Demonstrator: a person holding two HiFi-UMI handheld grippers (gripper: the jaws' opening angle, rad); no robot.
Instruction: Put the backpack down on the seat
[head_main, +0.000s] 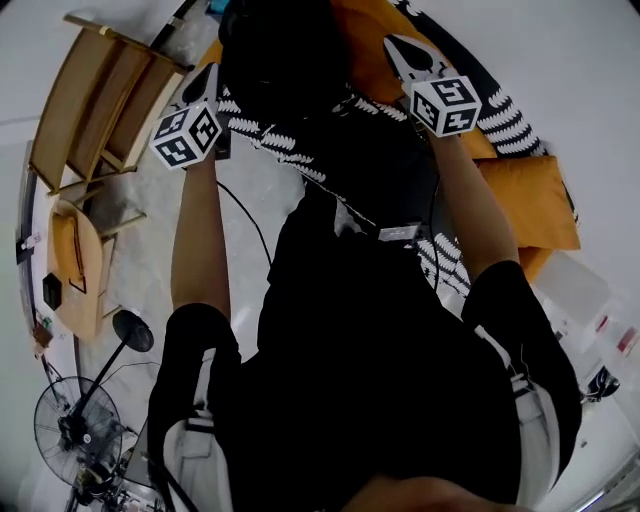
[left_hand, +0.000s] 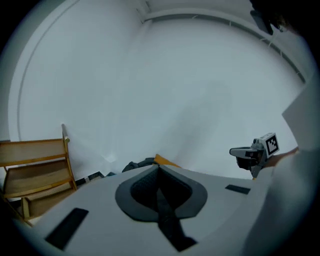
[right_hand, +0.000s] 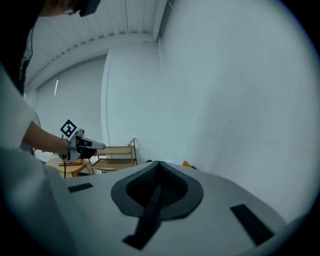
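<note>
Backpack (head_main: 282, 52) lies at the far end of the head view, a black mass on the orange seat (head_main: 362, 72), and neither tool holds it.

Nearest is the person's dark torso, from which both forearms reach forward and up. The left gripper (head_main: 208, 72) comes next. Its own view shows the two jaws pressed together with nothing between them. The right gripper (head_main: 398, 48) is the same, pinched closed and empty.

Beyond the jaws, the backpack sits between the two grippers and lower than both. The left tip is just beside its left edge. The right tip hangs over bare orange a little apart from its right edge, so the left hand looks the nearer. The bag is too dark for me to read its long axis. A black-and-white throw (head_main: 500, 120) lies over the seat to the right, and a wooden chair (head_main: 100, 100) stands well apart on the left.

Placing looks done; any further move would probably be drawing back.
</note>
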